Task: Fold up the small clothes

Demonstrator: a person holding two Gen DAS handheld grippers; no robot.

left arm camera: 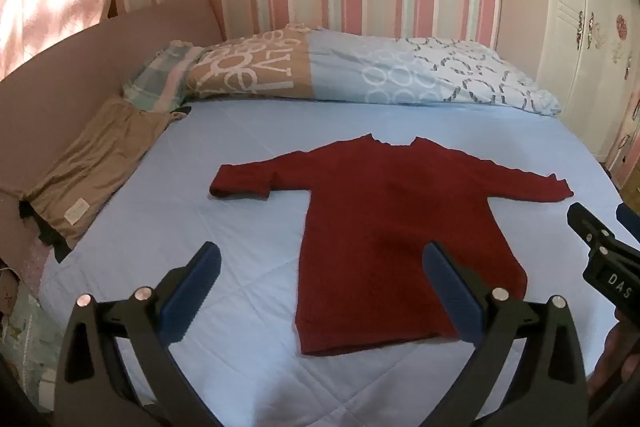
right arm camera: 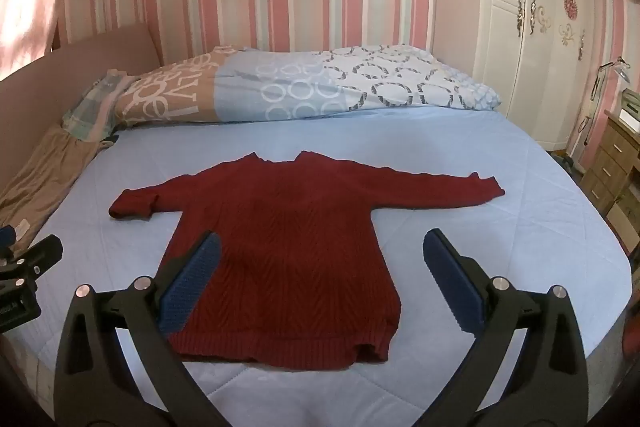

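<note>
A dark red knit sweater (left arm camera: 384,227) (right arm camera: 288,247) lies flat on the light blue bed sheet (left arm camera: 224,163) (right arm camera: 500,235), hem toward me and both sleeves spread sideways. Its left sleeve end is doubled back on itself. My left gripper (left arm camera: 322,259) hovers open above the sweater's lower left edge, holding nothing. My right gripper (right arm camera: 322,255) hangs open over the sweater's lower body, also empty. In the left wrist view the right gripper's black body (left arm camera: 604,259) shows at the right edge. The left one (right arm camera: 24,279) appears at the left edge of the right wrist view.
A patterned duvet (left arm camera: 360,71) (right arm camera: 304,87) is bunched along the head of the bed by the striped wall. A tan garment (left arm camera: 92,167) (right arm camera: 36,179) lies at the bed's left side against a pink padded frame. A white wardrobe (right arm camera: 532,27) and wooden drawers (right arm camera: 612,163) stand right.
</note>
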